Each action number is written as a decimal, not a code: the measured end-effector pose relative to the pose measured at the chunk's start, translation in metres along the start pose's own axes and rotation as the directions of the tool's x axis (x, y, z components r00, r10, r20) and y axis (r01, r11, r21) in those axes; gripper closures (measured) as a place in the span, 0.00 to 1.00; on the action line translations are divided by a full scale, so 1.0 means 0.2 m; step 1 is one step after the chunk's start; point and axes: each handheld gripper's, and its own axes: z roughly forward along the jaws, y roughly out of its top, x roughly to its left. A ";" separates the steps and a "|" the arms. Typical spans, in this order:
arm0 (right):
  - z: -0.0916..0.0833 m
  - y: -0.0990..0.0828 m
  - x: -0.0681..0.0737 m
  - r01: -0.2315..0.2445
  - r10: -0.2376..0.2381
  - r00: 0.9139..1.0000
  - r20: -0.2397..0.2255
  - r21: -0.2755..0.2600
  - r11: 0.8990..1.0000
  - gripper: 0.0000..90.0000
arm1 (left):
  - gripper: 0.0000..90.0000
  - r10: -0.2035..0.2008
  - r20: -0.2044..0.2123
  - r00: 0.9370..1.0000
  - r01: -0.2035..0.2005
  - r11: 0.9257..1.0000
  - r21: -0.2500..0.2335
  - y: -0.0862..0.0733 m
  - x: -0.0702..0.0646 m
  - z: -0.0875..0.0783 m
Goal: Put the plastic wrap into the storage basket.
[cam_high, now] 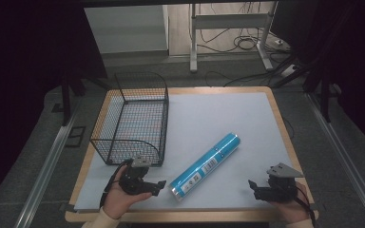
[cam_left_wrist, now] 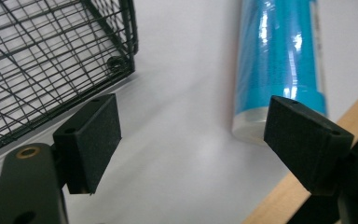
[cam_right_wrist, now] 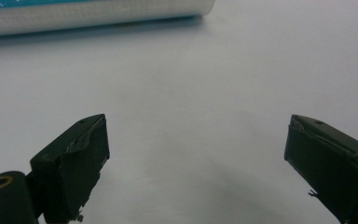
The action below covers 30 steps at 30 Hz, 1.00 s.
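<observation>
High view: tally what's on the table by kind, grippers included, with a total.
Blue tube: 1
Wire basket: 1
Grippers: 2, left gripper and right gripper, both open and holding nothing
Total: 4

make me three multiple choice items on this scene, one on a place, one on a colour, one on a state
1. Where does the tube lie?
A. in the wire basket
B. on the white mat, right of the wire basket
C. on the floor

2. What colour is the tube's body?
A. red
B. yellow
C. blue

3. How are the left gripper and right gripper?
A. both open, holding nothing
B. both shut on the tube
C. one holds the basket

Key: 1 B, it rests on the mat; 2 C, its wrap is blue; 3 A, jaws stand apart.
</observation>
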 end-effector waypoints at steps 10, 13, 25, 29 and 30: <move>0.00 0.00 -0.01 0.008 -0.008 1.000 0.003 -0.013 1.000 0.08 | 0.20 0.012 -0.009 1.000 -0.012 1.000 -0.006 0.02 -0.02 -0.02; 0.00 0.00 -0.01 0.009 -0.009 1.000 0.006 -0.013 1.000 0.08 | 0.20 0.025 -0.009 1.000 -0.025 1.000 -0.004 0.03 -0.03 -0.02; 0.00 0.00 -0.01 0.003 -0.003 1.000 0.015 -0.014 1.000 0.09 | 0.20 0.073 0.000 0.997 -0.073 0.997 0.008 0.12 -0.10 -0.02; 0.00 0.00 -0.01 0.000 0.001 1.000 0.016 -0.012 1.000 0.09 | 0.20 0.083 0.010 0.997 -0.083 0.996 0.015 0.14 -0.12 -0.01; 0.00 0.00 -0.01 0.000 0.001 1.000 0.016 -0.012 1.000 0.09 | 0.20 0.083 0.010 0.997 -0.083 0.996 0.015 0.14 -0.12 -0.01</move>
